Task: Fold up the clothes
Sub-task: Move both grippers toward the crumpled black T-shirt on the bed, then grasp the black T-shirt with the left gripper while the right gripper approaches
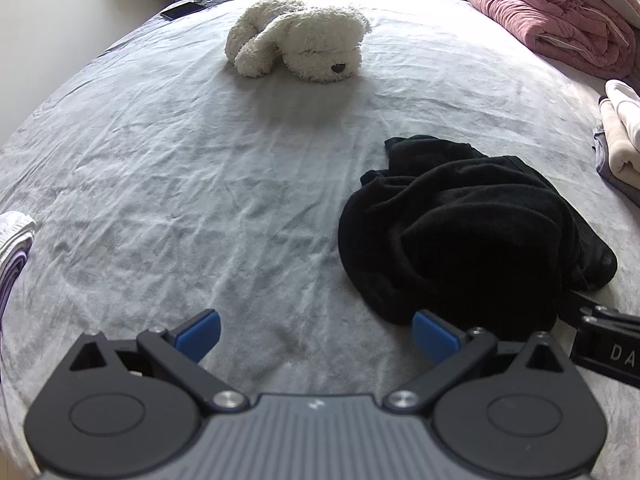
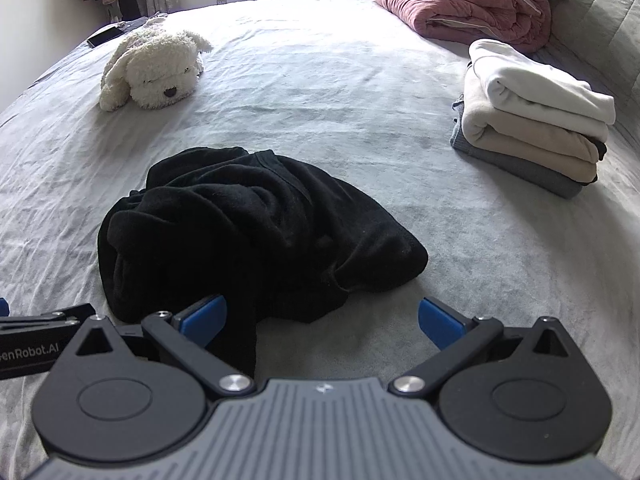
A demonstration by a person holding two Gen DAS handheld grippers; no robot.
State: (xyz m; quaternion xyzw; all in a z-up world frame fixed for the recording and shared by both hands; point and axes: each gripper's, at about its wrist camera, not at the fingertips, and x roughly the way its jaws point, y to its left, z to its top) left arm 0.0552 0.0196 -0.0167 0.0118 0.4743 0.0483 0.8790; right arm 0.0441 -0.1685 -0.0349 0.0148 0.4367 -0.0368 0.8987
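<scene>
A crumpled black garment (image 1: 460,232) (image 2: 248,232) lies in a heap on the grey bedsheet (image 1: 200,184) (image 2: 360,112). My left gripper (image 1: 316,334) is open just above the sheet, with the heap ahead to its right and nothing between its blue pads. My right gripper (image 2: 322,322) is open too, right at the near edge of the garment; a strip of black cloth hangs down beside its left pad (image 2: 204,320). Part of the right gripper's body (image 1: 608,348) shows at the right edge of the left wrist view.
A white plush dog (image 1: 300,40) (image 2: 154,68) lies at the far side of the bed. A stack of folded clothes (image 2: 532,120) (image 1: 620,140) sits at the right, a rolled pink blanket (image 2: 460,0) (image 1: 560,12) behind it. A phone (image 1: 182,10) lies far left, folded cloth (image 1: 14,240) at the left edge.
</scene>
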